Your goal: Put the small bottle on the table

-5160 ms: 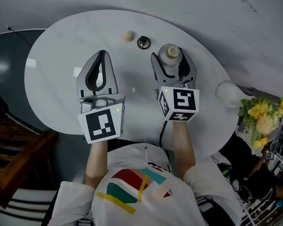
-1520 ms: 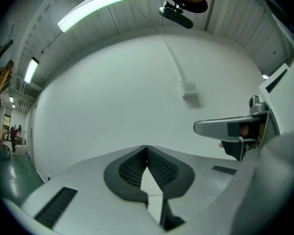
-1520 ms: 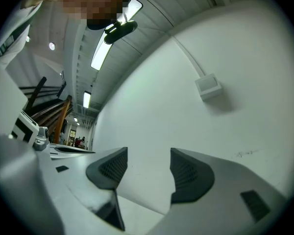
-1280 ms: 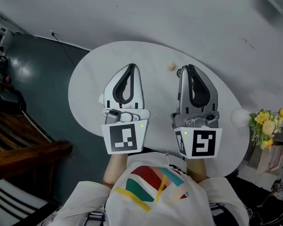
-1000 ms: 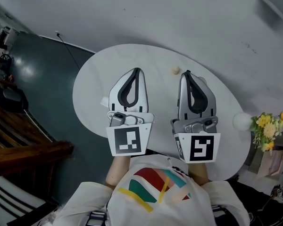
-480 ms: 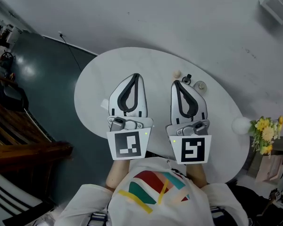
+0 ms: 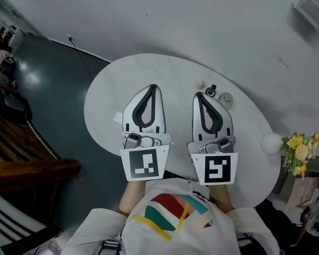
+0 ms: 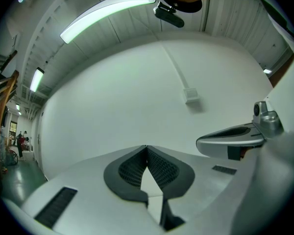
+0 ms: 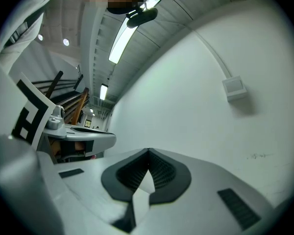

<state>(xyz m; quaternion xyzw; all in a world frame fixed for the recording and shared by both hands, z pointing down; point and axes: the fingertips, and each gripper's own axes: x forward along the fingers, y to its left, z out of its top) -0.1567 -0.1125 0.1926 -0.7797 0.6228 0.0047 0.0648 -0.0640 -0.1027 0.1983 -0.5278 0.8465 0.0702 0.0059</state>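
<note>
The small bottle (image 7: 225,97) stands upright on the table (image 7: 109,92).

Table (image 7: 103,101) smooth, glossy white; floor (image 7: 48,73) dark, polished; shirt (image 7: 175,234) matt cloth.

The person is wearing a white T-shirt (image 7: 149,224) printed with red, teal, pink and yellow shapes, while the grey left tool (image 7: 152,86) and right tool (image 7: 199,94) are each showing a black-and-white marker cube (image 7: 144,162).
</note>
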